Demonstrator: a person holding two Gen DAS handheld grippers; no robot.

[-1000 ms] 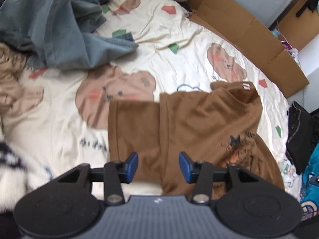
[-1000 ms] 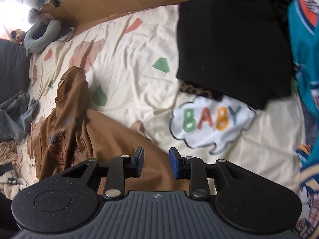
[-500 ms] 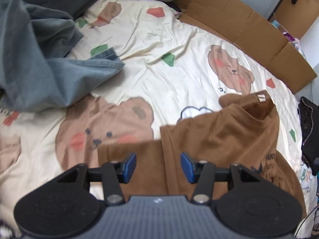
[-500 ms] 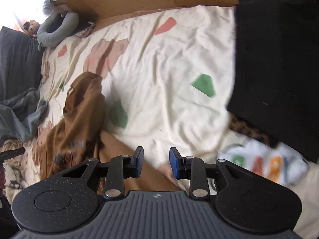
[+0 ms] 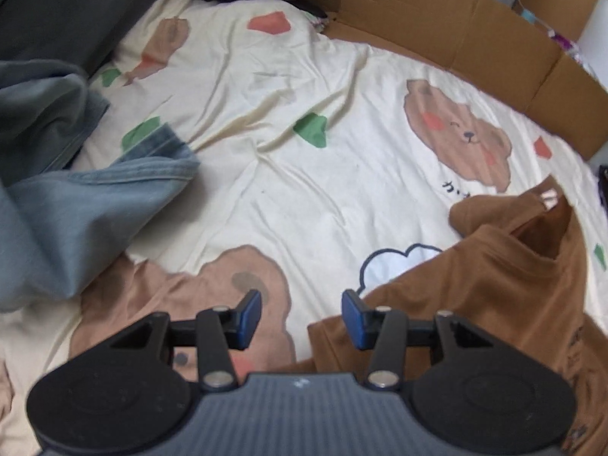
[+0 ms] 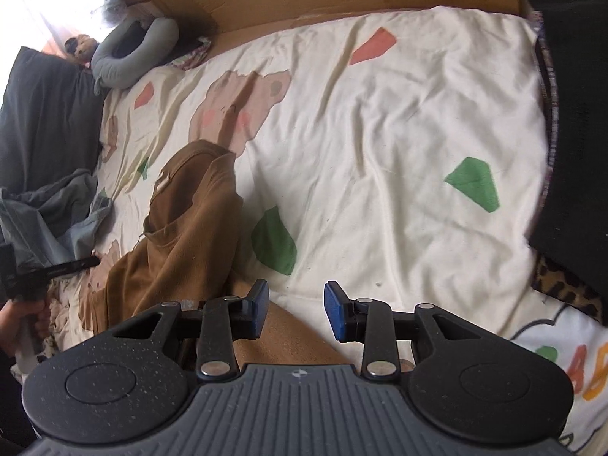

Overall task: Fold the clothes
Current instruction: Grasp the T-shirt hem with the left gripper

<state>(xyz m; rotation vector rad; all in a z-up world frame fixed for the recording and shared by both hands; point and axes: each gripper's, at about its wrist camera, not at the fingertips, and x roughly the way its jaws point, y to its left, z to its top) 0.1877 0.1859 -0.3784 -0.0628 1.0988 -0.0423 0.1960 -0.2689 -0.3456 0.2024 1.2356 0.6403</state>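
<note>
A brown T-shirt (image 5: pixel 494 296) lies half folded on the cream bear-print sheet (image 5: pixel 304 197), collar towards the cardboard. My left gripper (image 5: pixel 302 317) hovers over the sheet at the shirt's left edge. Its jaws are closing slightly, nothing is between them, and its right finger overlaps the brown cloth. In the right wrist view the same shirt (image 6: pixel 190 228) runs up the left side. My right gripper (image 6: pixel 296 309) hangs over the shirt's right edge with its jaws opening and only sheet and brown cloth below. The other gripper's black finger (image 6: pixel 72 266) and a hand (image 6: pixel 19 315) show at far left.
Blue-grey jeans (image 5: pixel 76 209) are heaped at the left. Cardboard (image 5: pixel 456 30) walls the far side of the bed. A grey neck pillow (image 6: pixel 133 53) and a dark pillow (image 6: pixel 45 114) lie at the head. A black garment (image 6: pixel 570 133) over leopard-print cloth (image 6: pixel 562 288) sits at the right.
Both grippers have moved up the bed and lower. The left one has gone from over the shirt to its left edge. The right one has left the BABY print, its jaws wider.
</note>
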